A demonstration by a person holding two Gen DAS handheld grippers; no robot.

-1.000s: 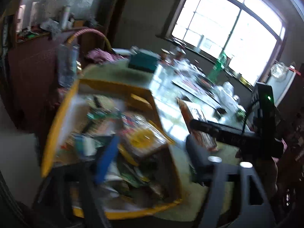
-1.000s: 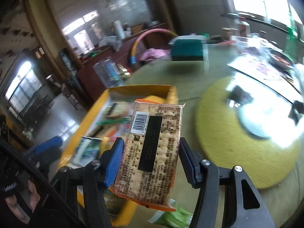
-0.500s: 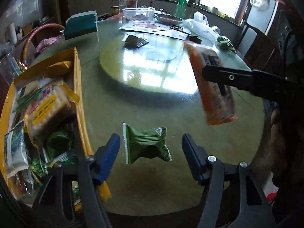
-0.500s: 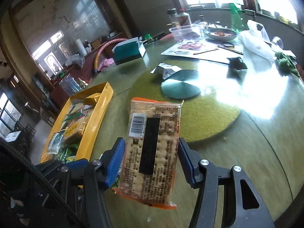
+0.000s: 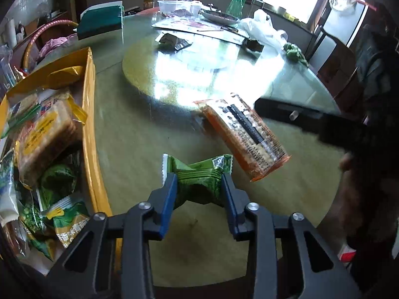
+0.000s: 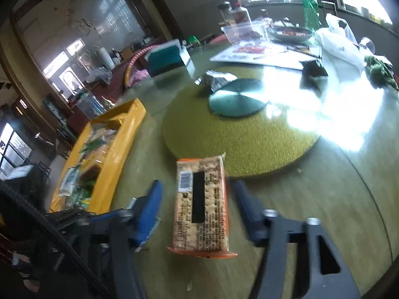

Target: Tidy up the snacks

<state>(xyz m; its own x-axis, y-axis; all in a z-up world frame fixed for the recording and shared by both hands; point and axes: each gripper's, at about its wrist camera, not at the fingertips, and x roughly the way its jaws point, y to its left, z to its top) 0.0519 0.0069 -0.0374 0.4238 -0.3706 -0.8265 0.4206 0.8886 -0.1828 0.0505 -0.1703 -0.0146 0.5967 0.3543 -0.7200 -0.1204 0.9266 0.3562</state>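
Note:
My left gripper [image 5: 199, 189] is shut on a green snack packet [image 5: 199, 182] just above the round green table. My right gripper [image 6: 197, 199] is open, its blue fingers apart on either side of an orange cracker pack [image 6: 200, 209] that lies between them on the table; the same pack [image 5: 244, 137] shows in the left wrist view. A yellow box [image 5: 91, 114] full of snack packs stands at the left and also shows in the right wrist view [image 6: 117, 149].
A yellow-green turntable [image 6: 249, 137] fills the table's middle, with a grey disc [image 6: 237, 101] and a foil packet [image 6: 218, 78] on it. A teal box [image 5: 99, 21], bottles, a clear container, a plate and a white plastic bag [image 5: 264, 28] stand at the far side.
My left gripper has closed on the green packet. My right gripper has opened and let go of the cracker pack, which now lies on the table.

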